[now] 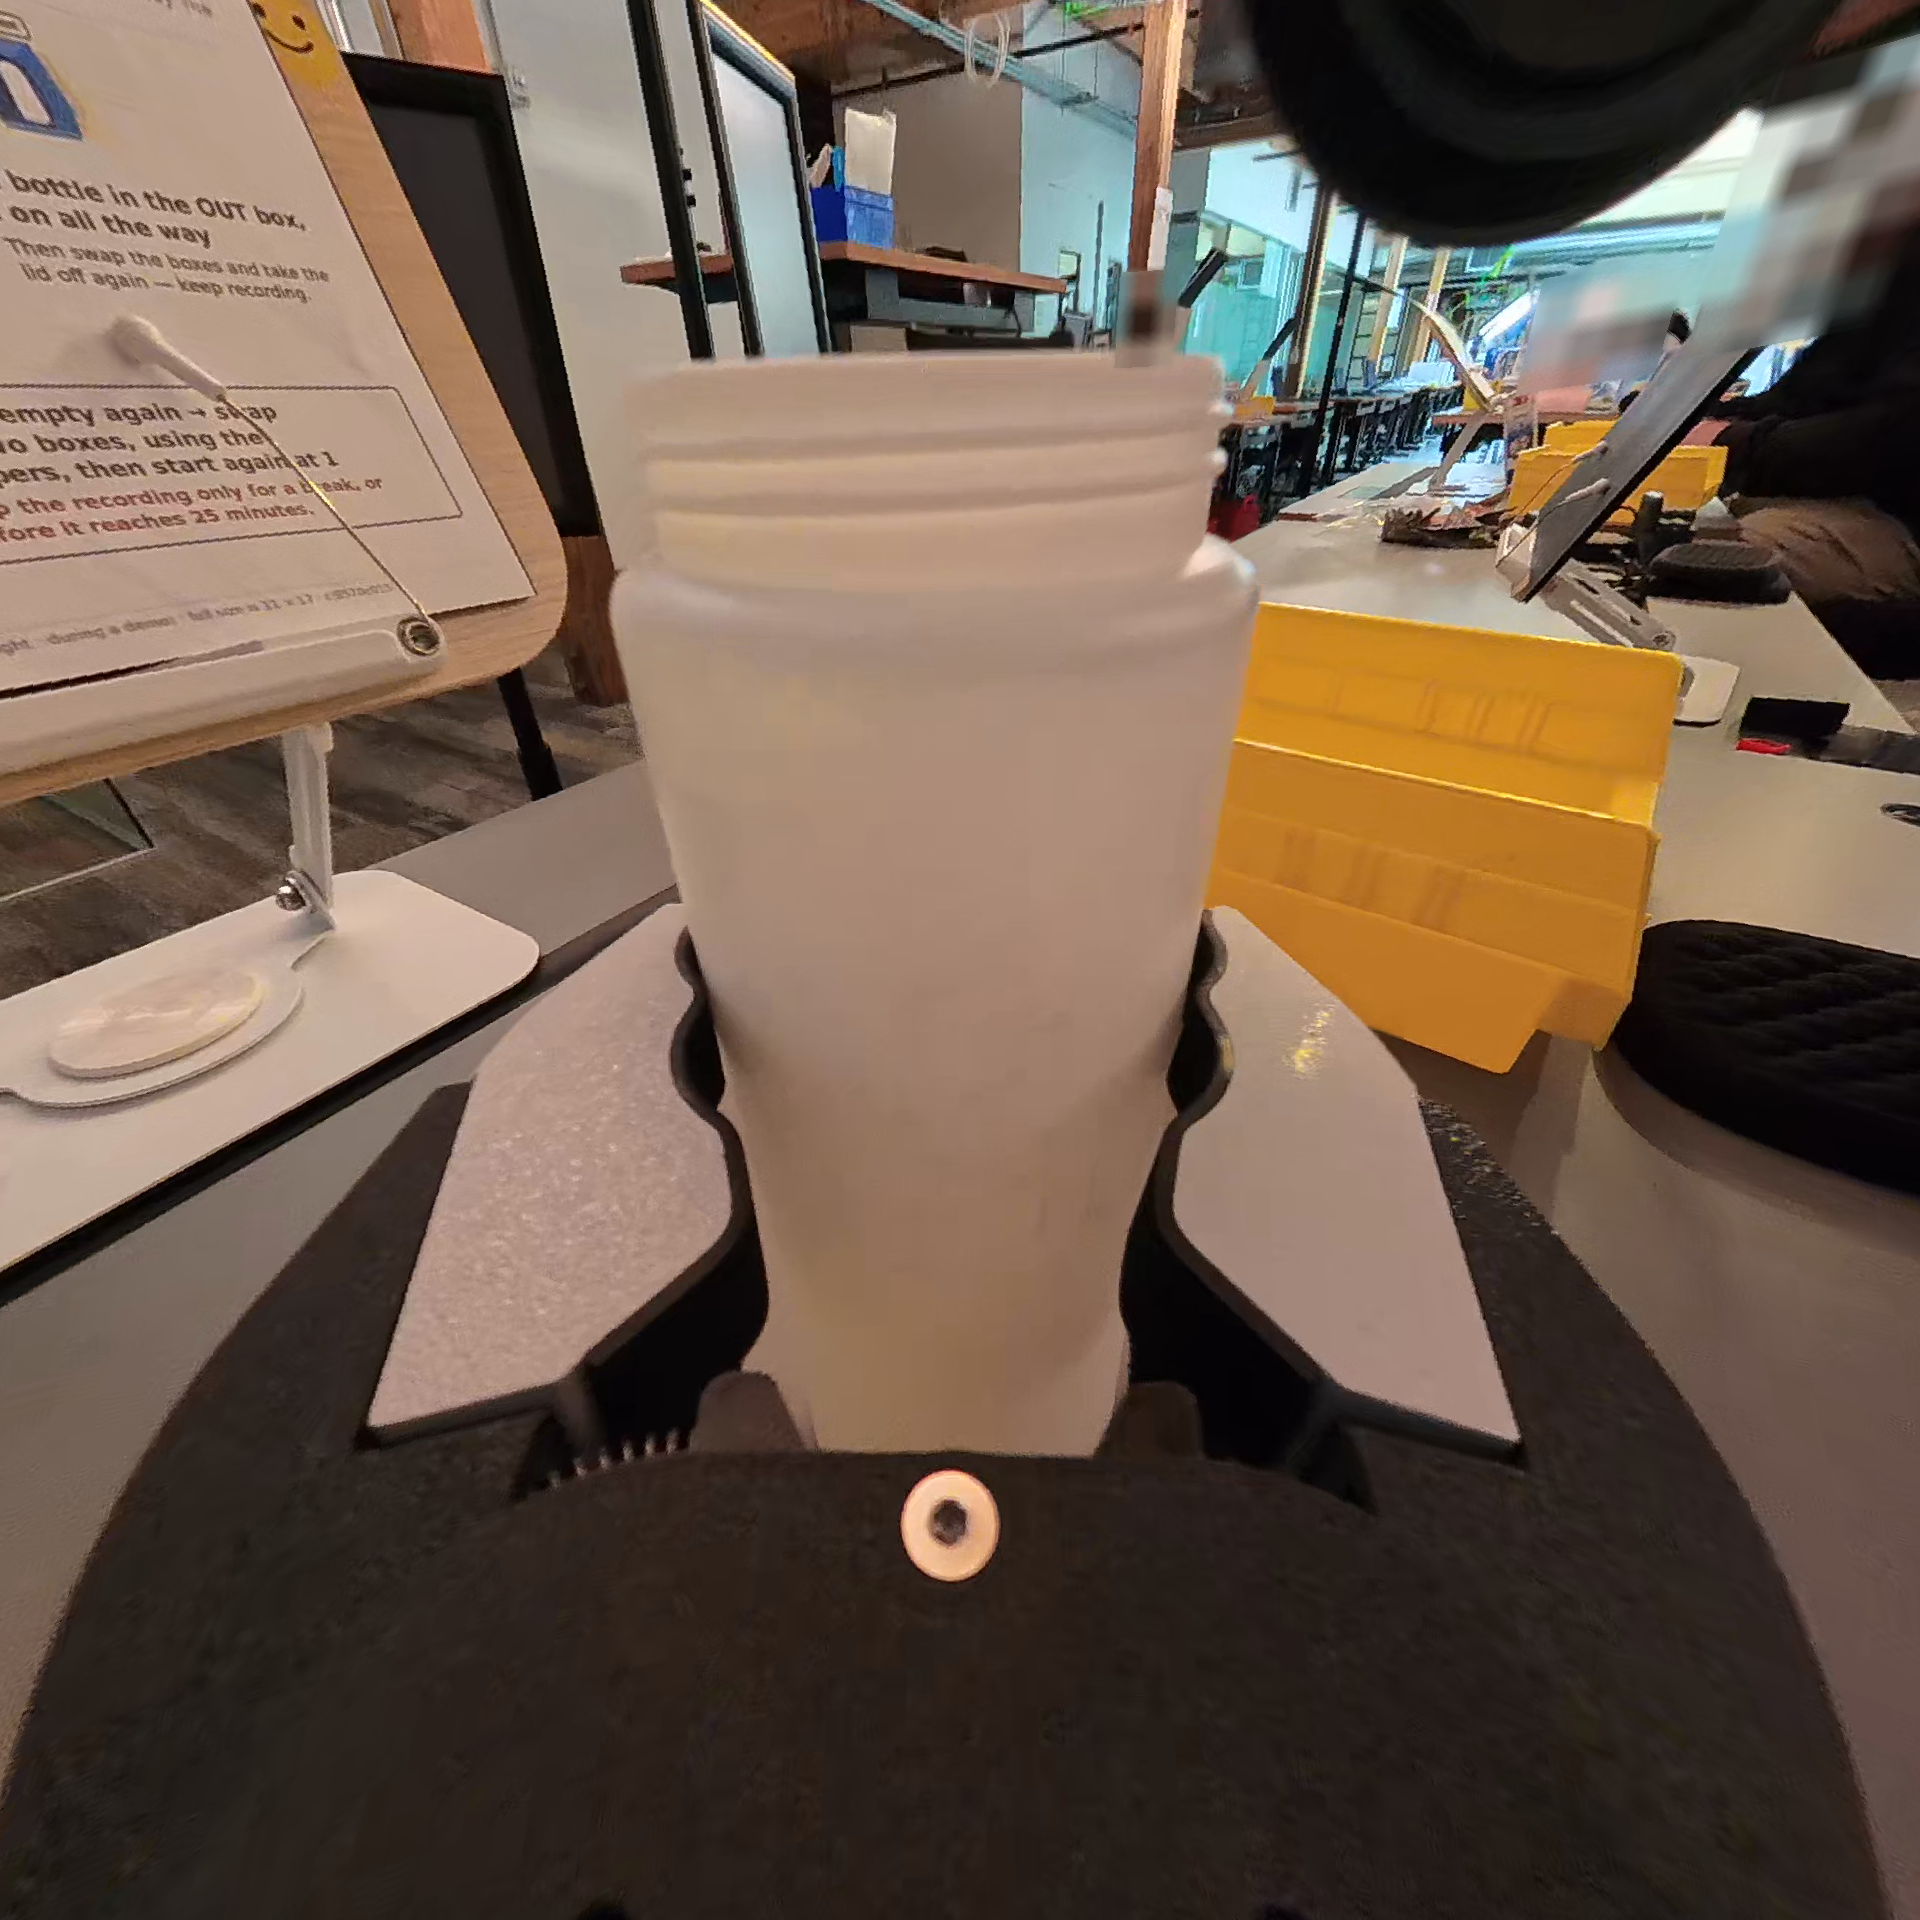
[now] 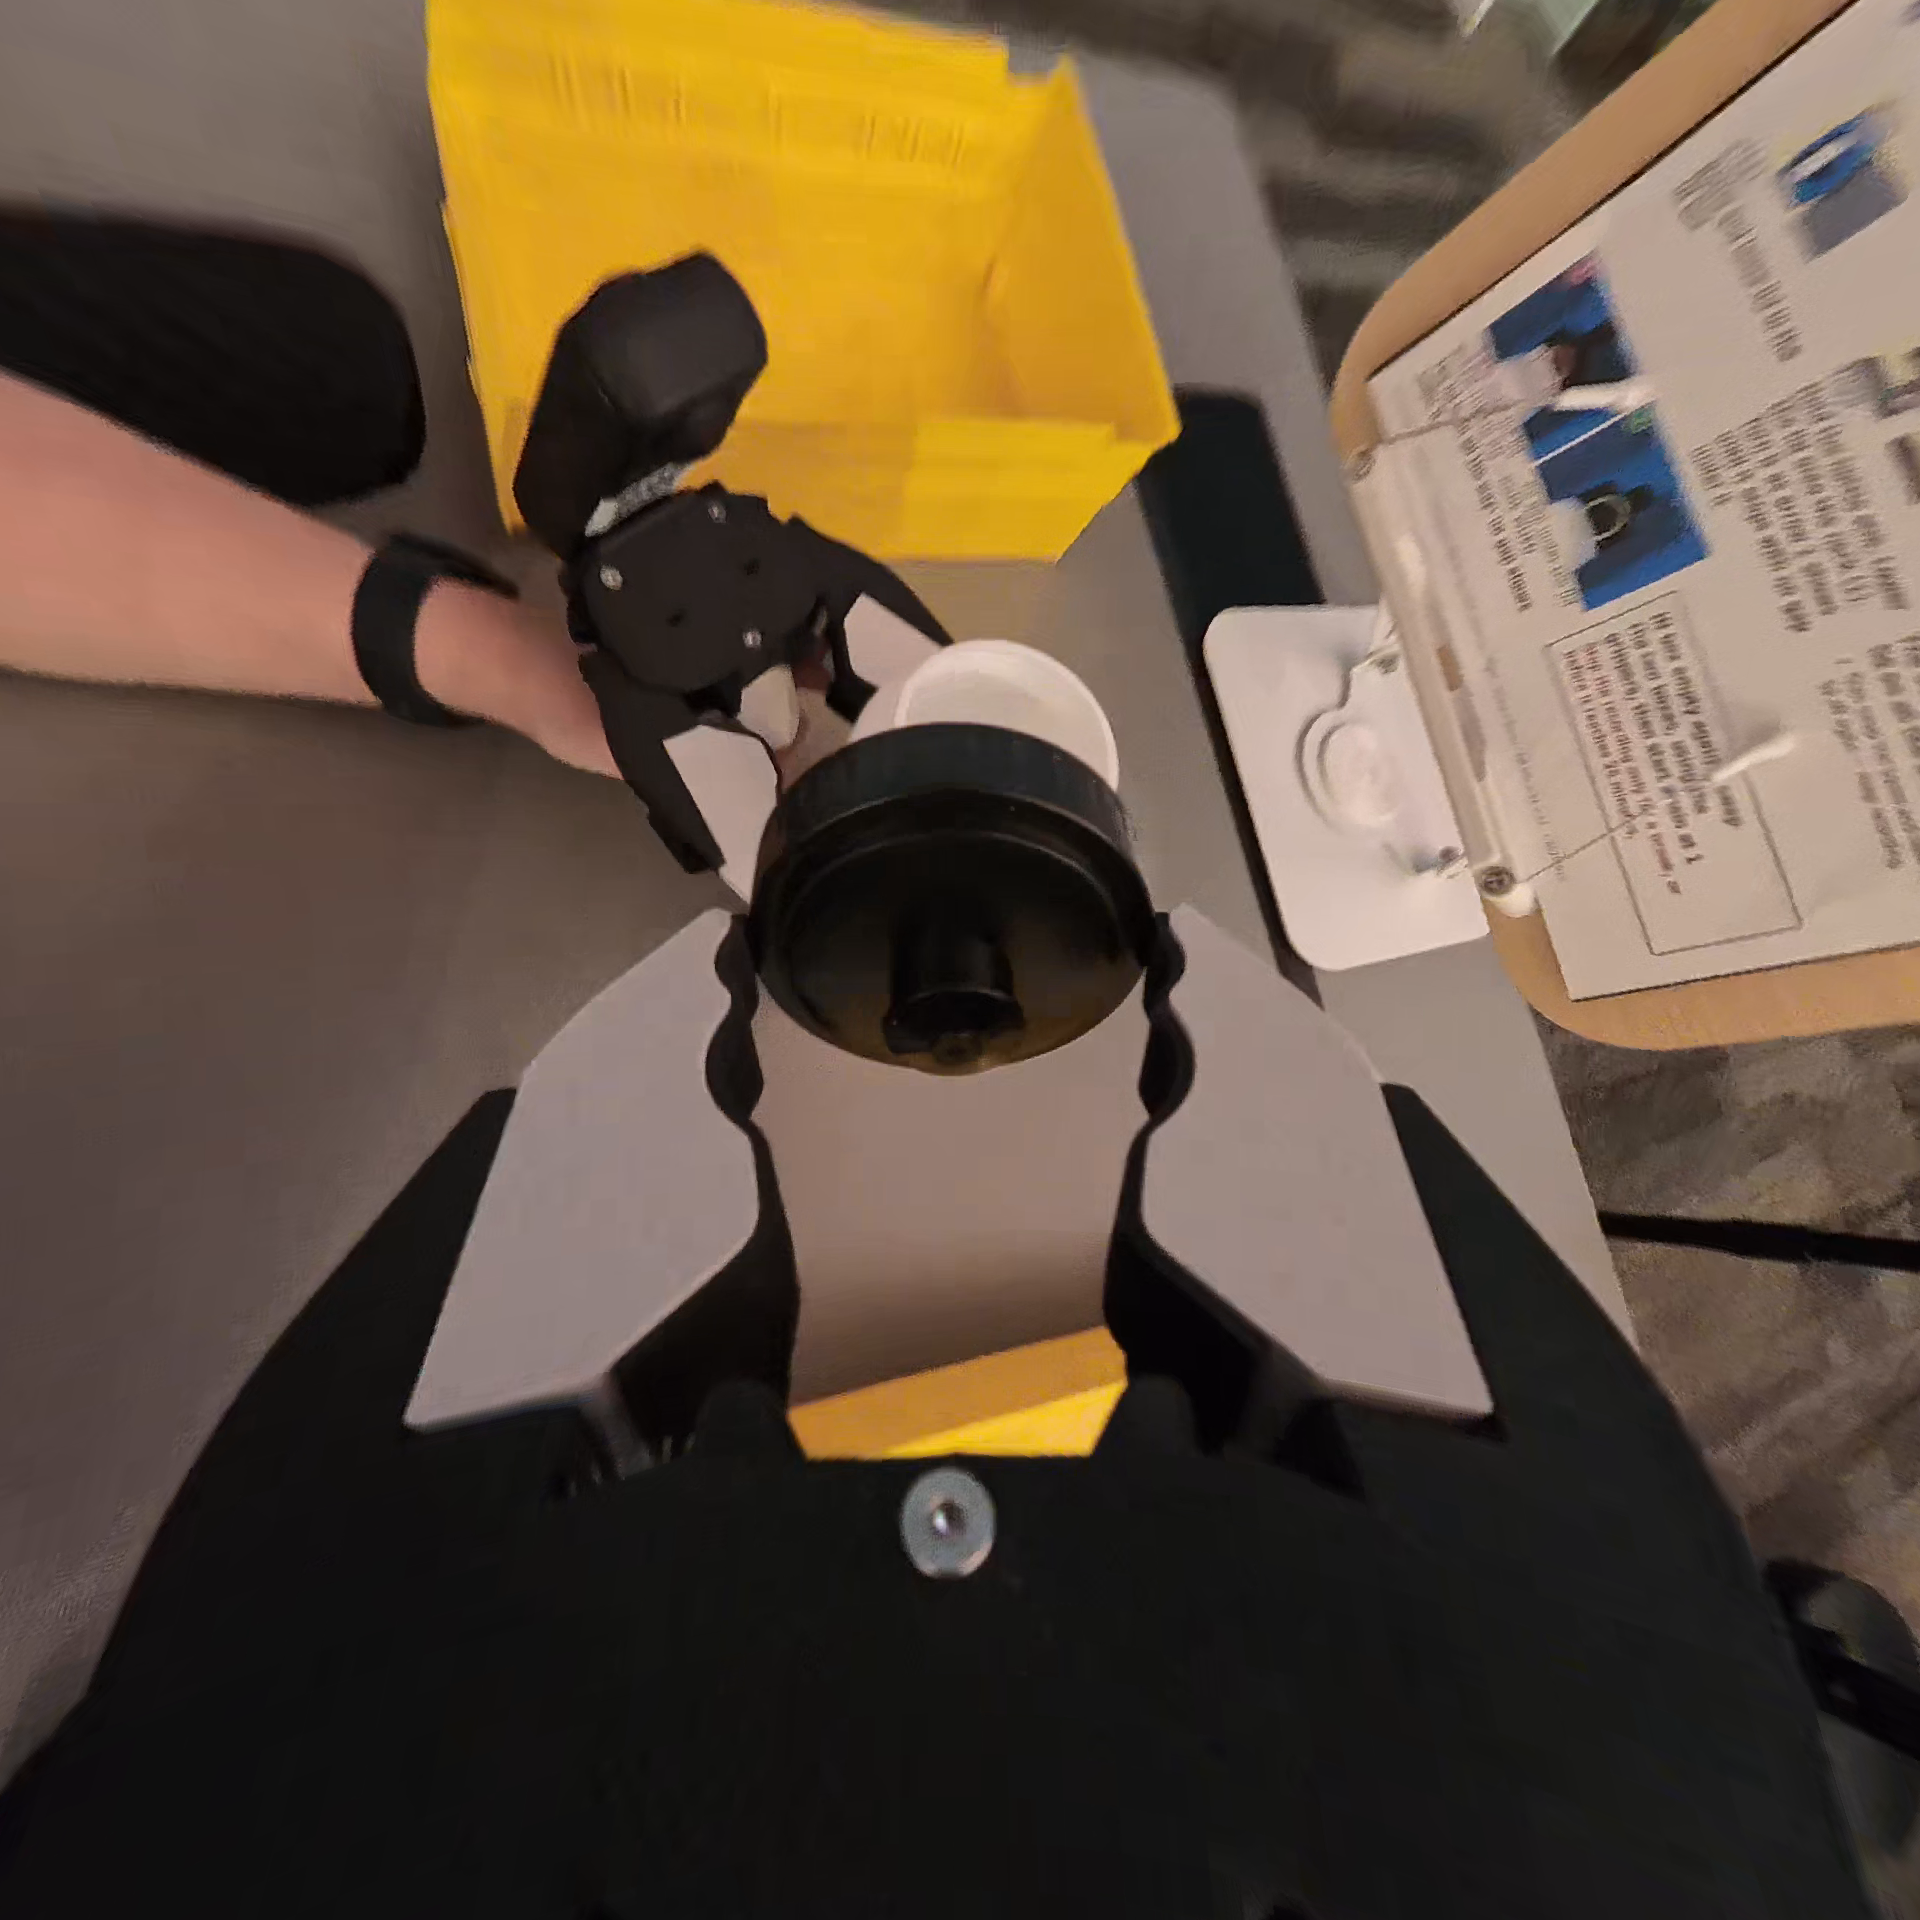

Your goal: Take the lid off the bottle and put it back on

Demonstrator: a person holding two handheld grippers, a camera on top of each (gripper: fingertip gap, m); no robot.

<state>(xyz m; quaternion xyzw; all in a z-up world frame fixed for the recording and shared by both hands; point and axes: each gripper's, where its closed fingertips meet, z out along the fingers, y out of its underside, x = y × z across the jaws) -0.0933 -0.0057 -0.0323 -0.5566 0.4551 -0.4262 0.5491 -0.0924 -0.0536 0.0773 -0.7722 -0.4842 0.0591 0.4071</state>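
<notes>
- The white bottle (image 1: pixel 935 831) stands upright in the left gripper (image 1: pixel 940 1049), whose jaws are closed round its body; its threaded neck is bare.
- The black lid (image 2: pixel 951 894) sits clamped between the tips of the right gripper (image 2: pixel 951 951), just above the open mouth.
- Judged step: lid is off; refitting calls for centring it, lowering level, then twisting.
- Motion blur and the lid hide most of the rim; the yellow bin (image 2: pixel 790 260) is cut off.

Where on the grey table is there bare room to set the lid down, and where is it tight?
Bare grey table lies open below the person's forearm. It is crowded further on: the yellow bin, the white stand base, and the left gripper clamping the bottle. The right gripper holds the lid.
</notes>
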